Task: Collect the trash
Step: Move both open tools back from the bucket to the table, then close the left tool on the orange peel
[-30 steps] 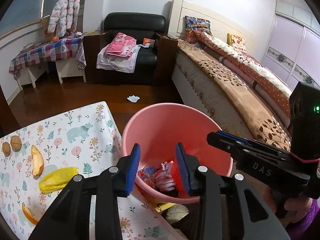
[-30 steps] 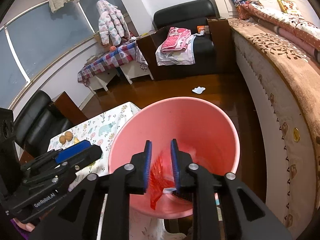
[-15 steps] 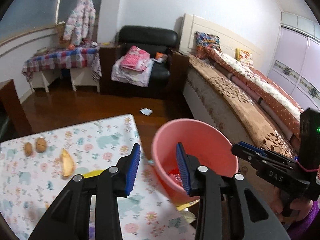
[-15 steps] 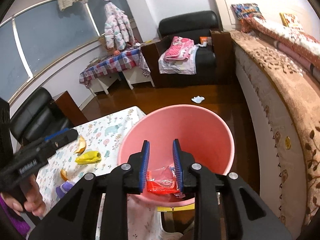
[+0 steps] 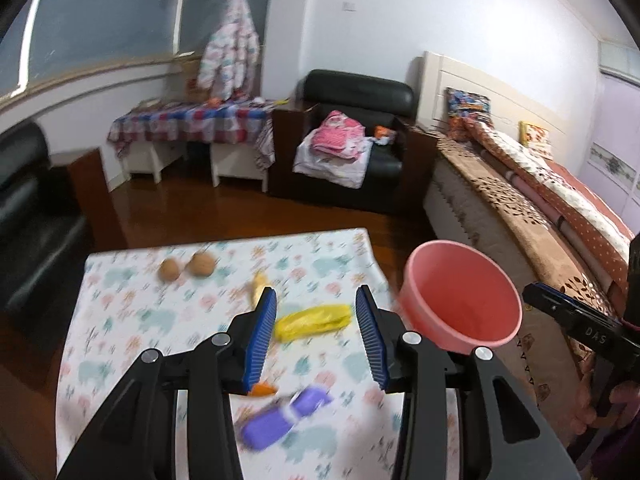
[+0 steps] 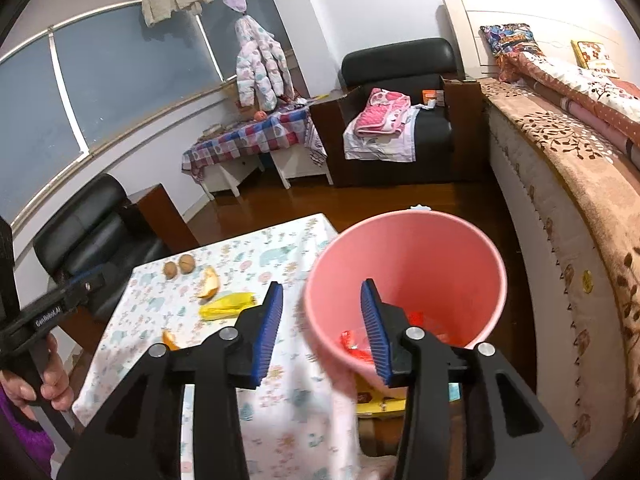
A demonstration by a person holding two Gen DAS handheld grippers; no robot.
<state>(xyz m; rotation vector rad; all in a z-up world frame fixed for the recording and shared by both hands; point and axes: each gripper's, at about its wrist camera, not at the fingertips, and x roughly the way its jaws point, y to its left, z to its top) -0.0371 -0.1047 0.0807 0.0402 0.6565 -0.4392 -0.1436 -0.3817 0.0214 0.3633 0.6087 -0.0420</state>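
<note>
Red wrapper [image 6: 354,346] now lies in bin [image 6: 404,240]; right gripper [image 6: 322,330] just spread, empty; left gripper [image 5: 316,334], spread, has swung to yellow bag [image 5: 314,317].

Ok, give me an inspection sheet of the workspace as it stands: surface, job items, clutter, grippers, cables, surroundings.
Surface: table under a floral animal-print cloth, mostly bare.
Job's things: pink bin off the table's right edge, red wrappers inside. On the cloth: yellow wrapper, purple wrapper, orange peel pieces, two walnuts.
Clutter: white scrap on the floor behind the bin; yellow item under the bin.
Grippers: left gripper open above the yellow wrapper, nothing between its jaws; right gripper has just been opening, empty over the bin's near rim.
Cables: nothing seen.
Surroundings: bed at right, black armchair with laundry, checked side table, dark window.
</note>
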